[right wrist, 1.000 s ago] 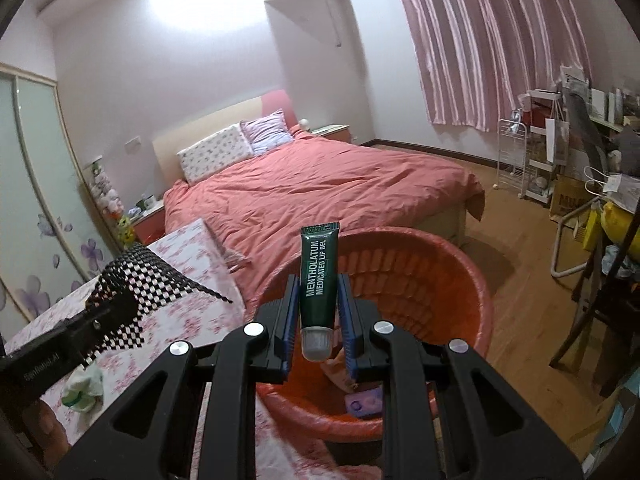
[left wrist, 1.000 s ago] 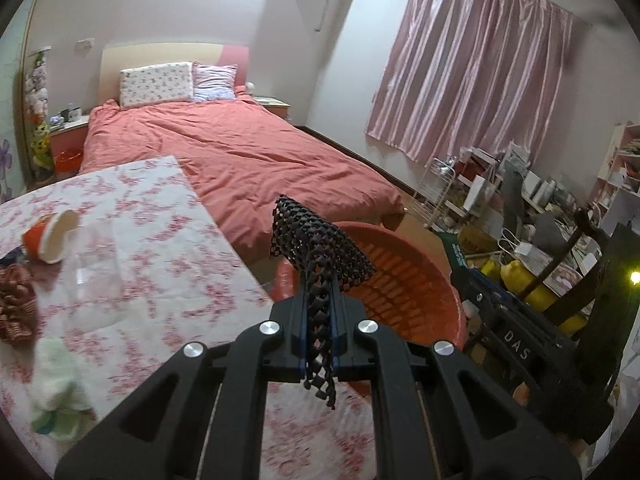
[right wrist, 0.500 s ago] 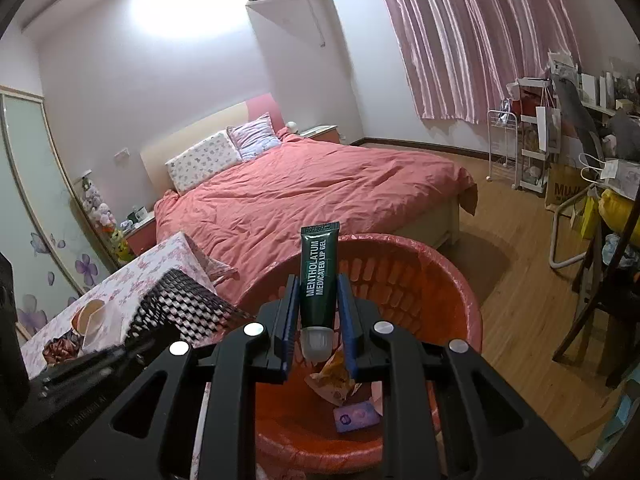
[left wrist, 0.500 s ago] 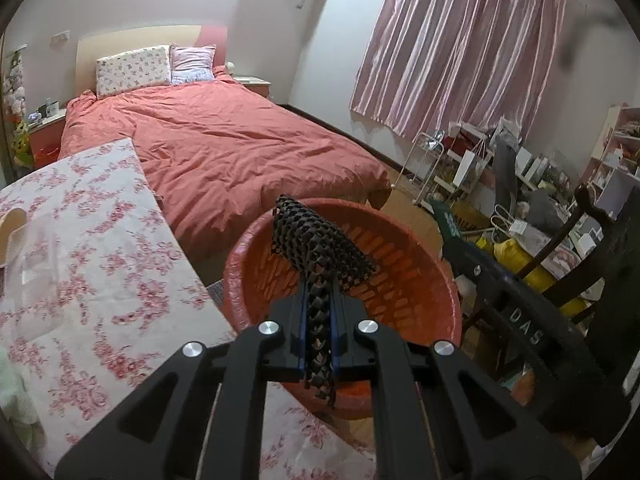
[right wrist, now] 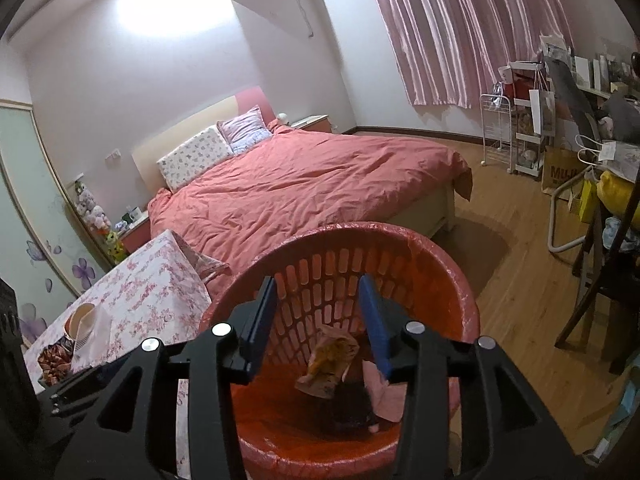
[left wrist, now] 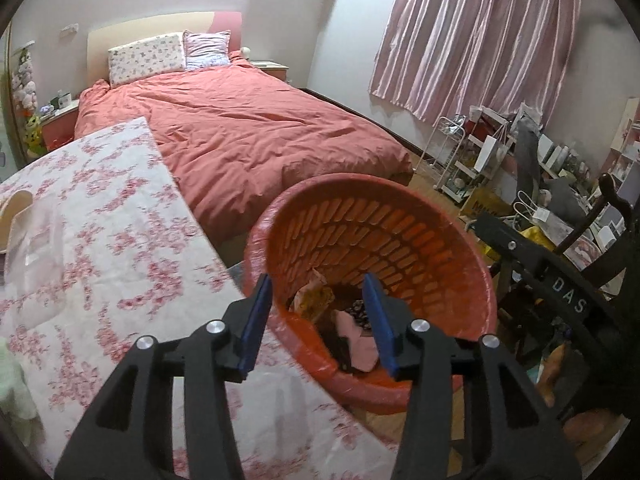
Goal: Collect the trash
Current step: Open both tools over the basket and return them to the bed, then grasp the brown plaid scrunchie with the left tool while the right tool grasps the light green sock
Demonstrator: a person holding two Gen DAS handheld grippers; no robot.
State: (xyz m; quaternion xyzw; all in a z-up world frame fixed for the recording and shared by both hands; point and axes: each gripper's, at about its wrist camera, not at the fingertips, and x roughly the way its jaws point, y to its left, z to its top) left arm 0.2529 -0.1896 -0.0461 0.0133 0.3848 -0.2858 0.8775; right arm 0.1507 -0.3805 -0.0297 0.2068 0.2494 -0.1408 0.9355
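Both grippers, left and right, hang over the round orange plastic basket, jaws wide and empty, presumably for dropping; crumpled wrappers lie inside at six o'clock.

From just above, the basket is viewed by both wrist cameras; the bed beyond is shared.

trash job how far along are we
Done: wrappers and scraps already lie in the red basket, including a yellow wrapper and pink paper. In hand: nothing; the left gripper and right gripper both hang open over it. Left: a paper cup and snack packet remain on the floral table.
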